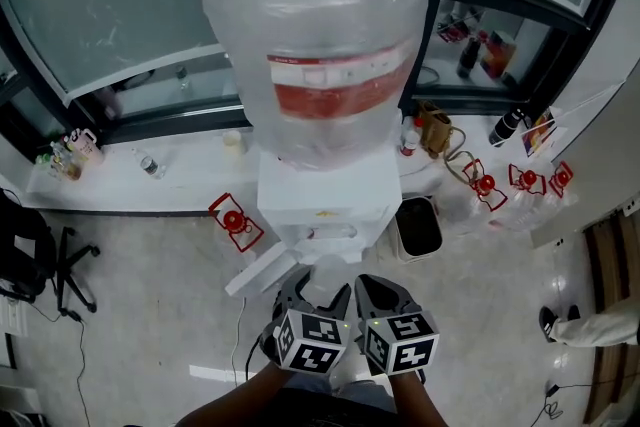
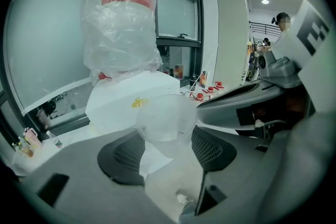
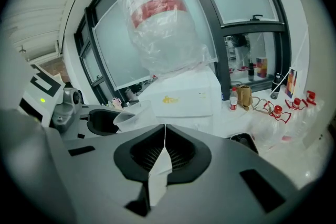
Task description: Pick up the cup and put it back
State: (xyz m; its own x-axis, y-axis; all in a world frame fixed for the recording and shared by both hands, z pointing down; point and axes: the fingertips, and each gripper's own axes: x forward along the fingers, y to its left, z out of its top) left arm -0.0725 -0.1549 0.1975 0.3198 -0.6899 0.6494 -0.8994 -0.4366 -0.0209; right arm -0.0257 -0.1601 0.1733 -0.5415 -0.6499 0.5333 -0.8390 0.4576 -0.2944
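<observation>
A clear plastic cup [image 1: 326, 276] [image 2: 166, 122] sits between the jaws of my left gripper [image 1: 318, 300] [image 2: 165, 150], which is shut on it, mouth facing the camera. It hangs just in front of the white water dispenser [image 1: 322, 198] [image 2: 131, 99], below the big plastic-wrapped bottle [image 1: 318, 35]. My right gripper [image 1: 384, 299] [image 3: 164, 131] is beside it on the right, jaws shut together with nothing between them. From the right gripper view the cup [image 3: 129, 115] shows at the left.
A black bin [image 1: 418, 227] stands right of the dispenser. Red-capped clear jugs [image 1: 486, 187] lie on the floor at right, another [image 1: 236, 221] at left. A low white ledge [image 1: 130, 177] runs under the windows. A chair [image 1: 42, 260] stands far left; a person's leg [image 1: 592, 325] far right.
</observation>
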